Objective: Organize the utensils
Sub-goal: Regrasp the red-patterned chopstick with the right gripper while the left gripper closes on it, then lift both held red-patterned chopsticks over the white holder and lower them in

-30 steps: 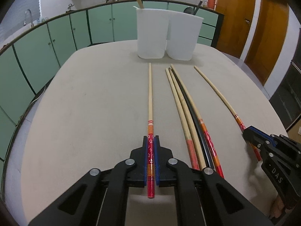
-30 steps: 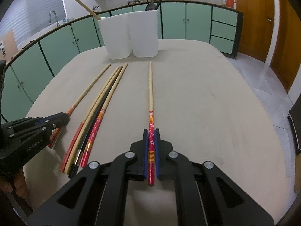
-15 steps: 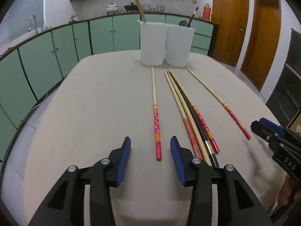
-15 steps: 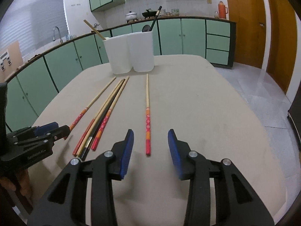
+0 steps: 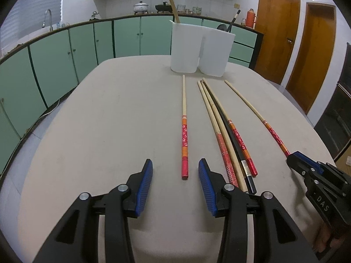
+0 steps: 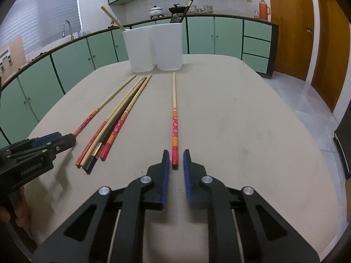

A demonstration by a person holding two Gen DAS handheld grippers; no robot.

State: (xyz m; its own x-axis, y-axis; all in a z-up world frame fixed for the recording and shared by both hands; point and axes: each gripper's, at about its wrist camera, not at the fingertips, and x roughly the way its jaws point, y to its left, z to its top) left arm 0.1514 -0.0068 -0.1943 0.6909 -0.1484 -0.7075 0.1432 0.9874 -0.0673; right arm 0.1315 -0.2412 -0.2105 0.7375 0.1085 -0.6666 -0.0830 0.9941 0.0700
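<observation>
Lying loose on the beige tabletop (image 5: 98, 120): six long chopsticks, tips pointing at two white plastic tubs (image 5: 200, 49) (image 6: 154, 48) standing side by side, touching, at the far end. Left tub is holding one plain wooden stick (image 5: 172, 5) (image 6: 113, 20), leaning; right tub is holding a dark ladle (image 5: 229, 23) (image 6: 183, 12). One bamboo chopstick with red floral handle (image 5: 184, 129) is lying alone ahead of the left gripper (image 5: 175, 171), whose blue-padded jaws are standing apart, gripping nothing, red end just beyond them. A bundle of four chopsticks (image 5: 228, 135) (image 6: 114, 120), one black, is sitting between the singles. Another red-handled chopstick (image 6: 174, 120) is lying at the right gripper (image 6: 174, 160); its jaws have just been closing, narrow gap remaining, handle end between the tips, pads not visibly pressing it. Green cabinets (image 6: 72, 63) are wrapping the room behind.
</observation>
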